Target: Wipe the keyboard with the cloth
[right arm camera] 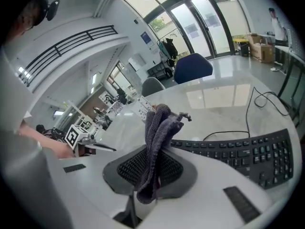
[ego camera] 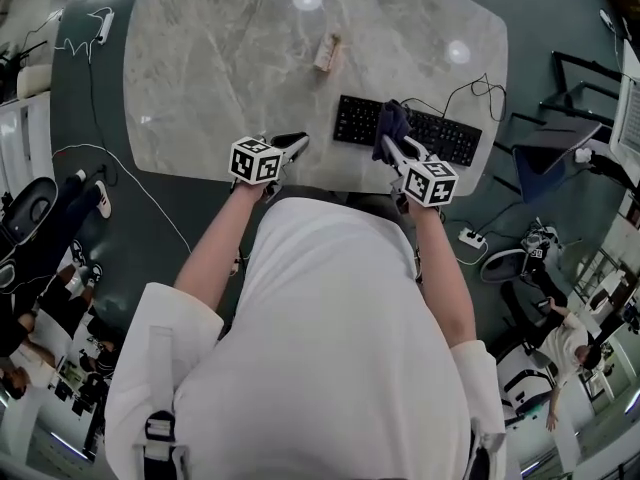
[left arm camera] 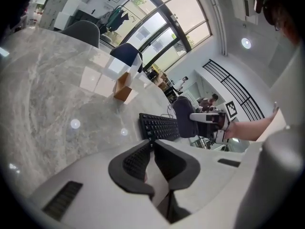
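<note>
Right gripper clamped mid-fold on dark cloth, likely soft, limp, light, over keyboard; left gripper closed, empty.

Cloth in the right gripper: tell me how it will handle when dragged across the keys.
The cloth is probably floppy: it folds and droops over the right gripper, whose jaws are shut on it. Its knitted-looking weave suggests it is light and grippy rather than slippery. Loose ends could snag between keys of the keyboard.

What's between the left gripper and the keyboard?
Only bare table, from the left gripper to the keyboard; the head view shows it.
</note>
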A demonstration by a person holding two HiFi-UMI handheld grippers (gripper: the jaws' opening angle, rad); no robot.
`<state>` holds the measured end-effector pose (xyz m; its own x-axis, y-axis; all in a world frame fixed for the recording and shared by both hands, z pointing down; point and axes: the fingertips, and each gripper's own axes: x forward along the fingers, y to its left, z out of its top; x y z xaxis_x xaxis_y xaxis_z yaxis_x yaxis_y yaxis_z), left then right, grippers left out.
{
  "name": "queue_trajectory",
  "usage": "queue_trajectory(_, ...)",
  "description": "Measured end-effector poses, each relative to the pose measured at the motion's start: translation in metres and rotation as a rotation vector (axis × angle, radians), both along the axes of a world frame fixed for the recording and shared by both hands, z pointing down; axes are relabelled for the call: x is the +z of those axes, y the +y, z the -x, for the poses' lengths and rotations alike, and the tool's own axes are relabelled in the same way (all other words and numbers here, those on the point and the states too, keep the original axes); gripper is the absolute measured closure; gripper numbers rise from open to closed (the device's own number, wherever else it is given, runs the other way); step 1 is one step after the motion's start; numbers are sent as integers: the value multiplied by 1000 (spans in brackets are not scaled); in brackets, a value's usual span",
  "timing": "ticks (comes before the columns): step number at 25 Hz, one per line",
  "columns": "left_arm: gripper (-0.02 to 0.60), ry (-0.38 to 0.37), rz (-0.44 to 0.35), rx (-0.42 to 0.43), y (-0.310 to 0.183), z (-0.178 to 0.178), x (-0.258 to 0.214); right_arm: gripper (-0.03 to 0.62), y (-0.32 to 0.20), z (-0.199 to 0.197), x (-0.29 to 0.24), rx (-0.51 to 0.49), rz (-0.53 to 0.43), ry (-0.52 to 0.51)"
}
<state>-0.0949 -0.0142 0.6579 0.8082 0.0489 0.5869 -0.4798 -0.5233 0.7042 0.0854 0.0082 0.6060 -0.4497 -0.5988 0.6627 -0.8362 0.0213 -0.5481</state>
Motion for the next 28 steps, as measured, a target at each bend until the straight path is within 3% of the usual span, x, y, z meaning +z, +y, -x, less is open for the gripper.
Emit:
queue_trajectory(5,563,10,-4,32,6,-4,-2,531,17,-17,-10,58,-20,9)
queue_trajectory(12,574,17,-44,-13,11,-14,-17,531,47,-51,-22,130,-68,42)
queue_trajectory(28,575,24,-159,-139,75,-43,-59,531,128,-92,-47,137,-169,45)
